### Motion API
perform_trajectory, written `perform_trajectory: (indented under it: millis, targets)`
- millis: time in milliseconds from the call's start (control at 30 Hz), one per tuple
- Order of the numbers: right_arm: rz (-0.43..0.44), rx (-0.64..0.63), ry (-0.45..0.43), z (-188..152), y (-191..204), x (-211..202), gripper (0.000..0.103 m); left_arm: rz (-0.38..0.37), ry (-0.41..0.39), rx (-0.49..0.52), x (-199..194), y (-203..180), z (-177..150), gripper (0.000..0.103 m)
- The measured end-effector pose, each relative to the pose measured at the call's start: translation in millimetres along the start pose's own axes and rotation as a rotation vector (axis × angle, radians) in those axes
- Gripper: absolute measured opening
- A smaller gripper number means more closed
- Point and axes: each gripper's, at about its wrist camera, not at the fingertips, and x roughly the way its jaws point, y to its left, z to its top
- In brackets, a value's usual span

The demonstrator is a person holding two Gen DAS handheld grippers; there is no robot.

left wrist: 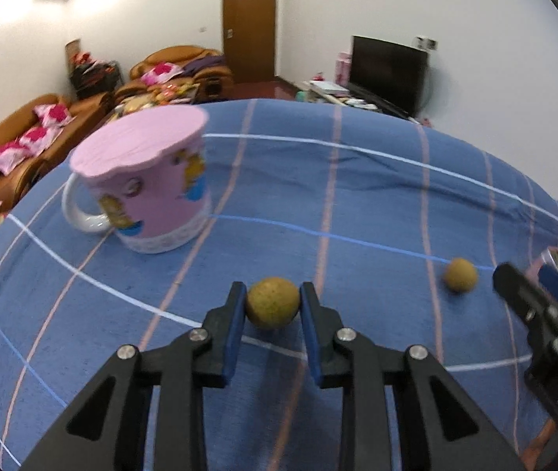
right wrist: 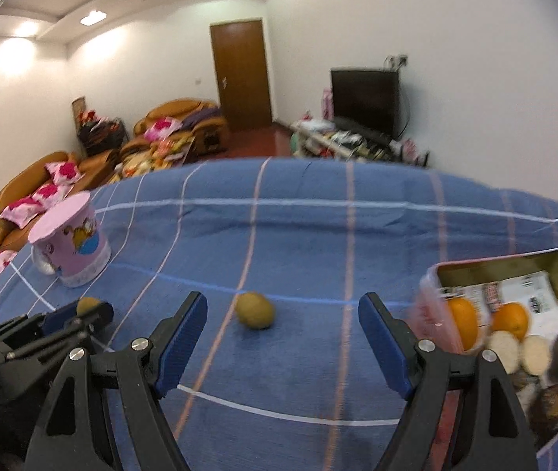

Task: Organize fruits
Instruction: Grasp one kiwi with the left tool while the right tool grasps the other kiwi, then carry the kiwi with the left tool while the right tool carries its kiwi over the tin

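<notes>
the left gripper (left wrist: 273,308) clenches a round brown fruit (left wrist: 273,308) that could squirt out; the right gripper (right wrist: 282,337), released, might nudge the loose fruit (right wrist: 254,310) at its 12 o'clock rolling.

This is a home living room, with the work surface draped in a blue checked cloth (right wrist: 396,243) — a bedsheet-like household fabric. Beyond the cloth's far edge stands a brown wooden door (right wrist: 241,74) set in plain white walls. Left of the door, tan leather sofas (right wrist: 184,121) carry pink floral cushions (right wrist: 63,172) and loose clutter. Right of the door, a dark flat-screen television (right wrist: 365,98) sits on a low stand crowded with small items. Recessed ceiling lights (right wrist: 92,17) glow above the sofas — domestic fittings throughout.
</notes>
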Motion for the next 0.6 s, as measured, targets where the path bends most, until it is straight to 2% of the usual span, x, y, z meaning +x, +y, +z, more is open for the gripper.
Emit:
perform_trajectory:
  millis: [67, 133, 200, 333, 467, 600]
  targets:
    - [0.013, -0.014, 0.050, 2, 10, 14, 0.077, 0.014, -0.001, -0.006, 3, 0, 2, 0.029]
    - [0.020, -0.023, 0.085, 3, 15, 24, 0.070, 0.024, -0.008, 0.001, 4, -1, 2, 0.029]
    - [0.013, -0.032, 0.135, 4, 21, 38, 0.056, 0.035, -0.014, 0.013, 2, -4, 1, 0.029]
    - [0.026, -0.010, 0.222, 4, 21, 58, 0.048, 0.042, -0.014, 0.023, 3, -6, 1, 0.029]
    - [0.028, -0.030, 0.221, 5, 25, 60, 0.030, 0.047, -0.020, 0.035, 0, -6, -1, 0.029]
    - [0.031, -0.038, 0.184, 3, 27, 50, 0.030, 0.056, -0.039, 0.038, -4, -7, -1, 0.029]
